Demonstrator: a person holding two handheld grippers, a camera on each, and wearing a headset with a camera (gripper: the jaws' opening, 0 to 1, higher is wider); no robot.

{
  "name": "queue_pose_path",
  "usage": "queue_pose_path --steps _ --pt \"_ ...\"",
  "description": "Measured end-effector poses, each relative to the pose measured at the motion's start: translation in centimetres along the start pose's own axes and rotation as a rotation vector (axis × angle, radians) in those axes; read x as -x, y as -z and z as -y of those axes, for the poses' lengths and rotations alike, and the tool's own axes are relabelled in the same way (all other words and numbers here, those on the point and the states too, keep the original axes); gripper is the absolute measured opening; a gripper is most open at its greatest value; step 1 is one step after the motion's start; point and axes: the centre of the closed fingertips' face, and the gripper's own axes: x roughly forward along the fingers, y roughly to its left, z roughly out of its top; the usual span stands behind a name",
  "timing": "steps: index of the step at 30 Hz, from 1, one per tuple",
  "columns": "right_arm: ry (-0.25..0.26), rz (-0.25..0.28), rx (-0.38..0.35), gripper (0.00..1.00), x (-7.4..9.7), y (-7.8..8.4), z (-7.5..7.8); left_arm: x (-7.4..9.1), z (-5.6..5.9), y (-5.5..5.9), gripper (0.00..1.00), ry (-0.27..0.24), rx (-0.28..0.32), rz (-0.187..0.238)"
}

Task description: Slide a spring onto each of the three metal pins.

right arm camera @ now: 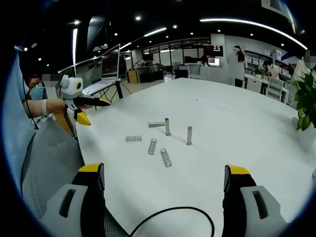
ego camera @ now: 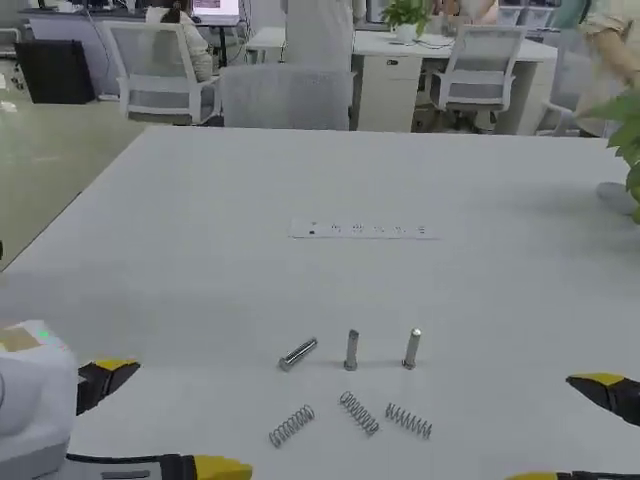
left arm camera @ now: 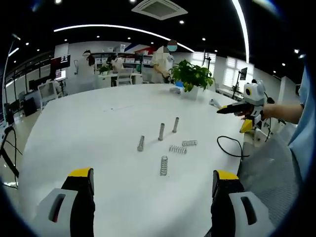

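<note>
Near the front of the white table, three metal pins sit in a row running left to right, with three springs just in front of them, none threaded on a pin. The left pin lies flat on its side. In the head view its long axis slants from lower left to upper right, and the thicker end is nearer the person. The middle pin and right pin both stand upright, long axes vertical, well apart from each other.

All three springs lie flat. The left spring slants the same way as the fallen pin. The middle spring slants the opposite way, from upper left to lower right. The right spring runs nearly level, dropping slightly to the right. No spring touches a pin or another spring.

The left gripper hangs over the table's near left corner, its yellow-tipped jaws spread wide with nothing between them. The right gripper is at the near right, jaws likewise spread and empty. A black cable loops on the table below it.

Farther back, a socket strip is set in the tabletop; its markings are too small to read. A green plant stands at the right edge.
</note>
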Motion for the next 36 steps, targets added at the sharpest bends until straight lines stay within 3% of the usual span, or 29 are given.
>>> queue_pose_path --steps 7,19,36 --pt "-0.008 -0.001 0.007 1.0 -0.4 -0.2 -0.4 -0.2 0.3 -0.1 0.97 0.002 0.0 0.01" --pt "-0.009 0.005 0.004 1.0 -0.6 -0.4 -1.0 0.1 -0.4 -0.8 0.96 -0.008 -0.007 0.017" --pt "-0.004 0.015 -0.003 1.0 -0.4 -0.5 -0.7 0.3 -0.1 -0.9 0.96 -0.005 -0.014 0.011"
